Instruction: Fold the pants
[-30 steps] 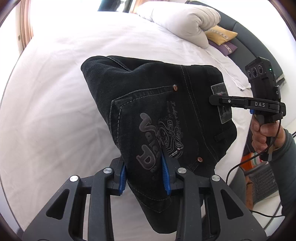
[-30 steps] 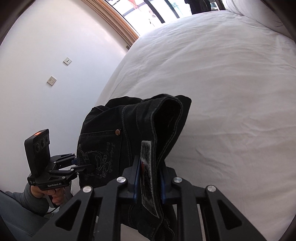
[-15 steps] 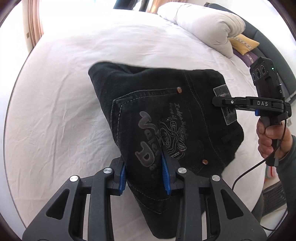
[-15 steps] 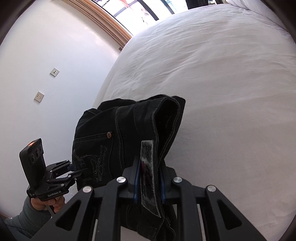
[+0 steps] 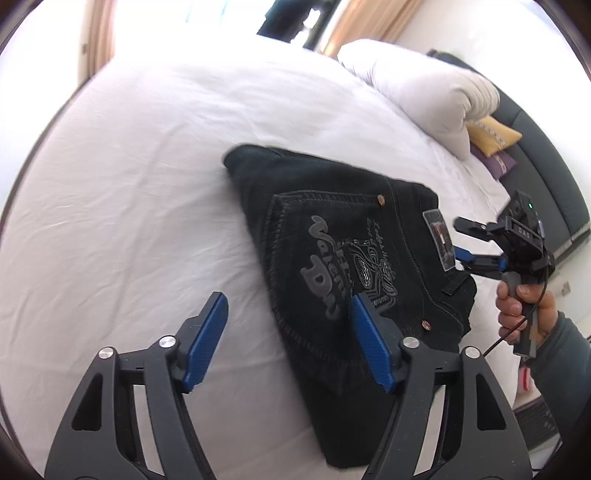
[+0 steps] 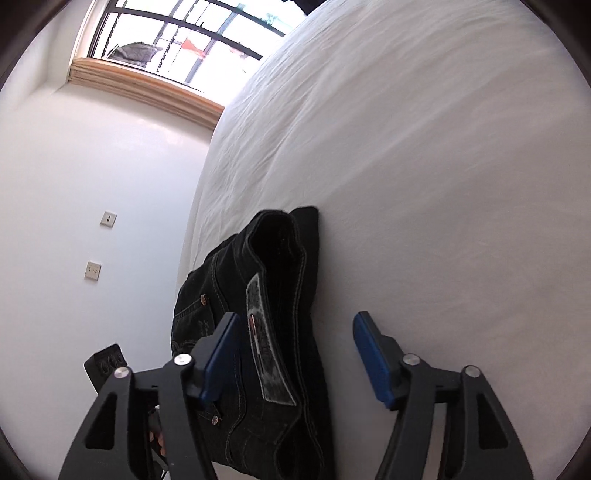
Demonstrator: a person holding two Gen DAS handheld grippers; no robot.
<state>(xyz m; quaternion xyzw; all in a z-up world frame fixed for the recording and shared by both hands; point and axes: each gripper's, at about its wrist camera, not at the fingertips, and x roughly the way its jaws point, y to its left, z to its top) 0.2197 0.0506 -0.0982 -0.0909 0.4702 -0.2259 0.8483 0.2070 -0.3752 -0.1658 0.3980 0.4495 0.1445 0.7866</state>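
Observation:
The black jeans (image 5: 343,254) lie folded into a compact bundle on the white bed (image 5: 147,192), back pocket with grey print facing up. My left gripper (image 5: 290,341) is open and empty, its blue pads just in front of the bundle's near edge. My right gripper (image 6: 297,356) is open and empty at the waistband end, beside the grey label patch (image 6: 264,343). It shows in the left wrist view (image 5: 469,242) at the bundle's right edge, jaws apart. The jeans in the right wrist view (image 6: 273,314) lie near the bed's edge.
White pillows (image 5: 424,96) and yellow and purple cushions (image 5: 493,134) lie at the head of the bed. A dark headboard (image 5: 546,162) runs along the right. A white wall with sockets (image 6: 92,271) and a window (image 6: 177,33) stand beyond the bed's edge.
Both grippers have opened and let go of the jeans. The bundle now rests on the bed, and both grippers have drawn back slightly from it.

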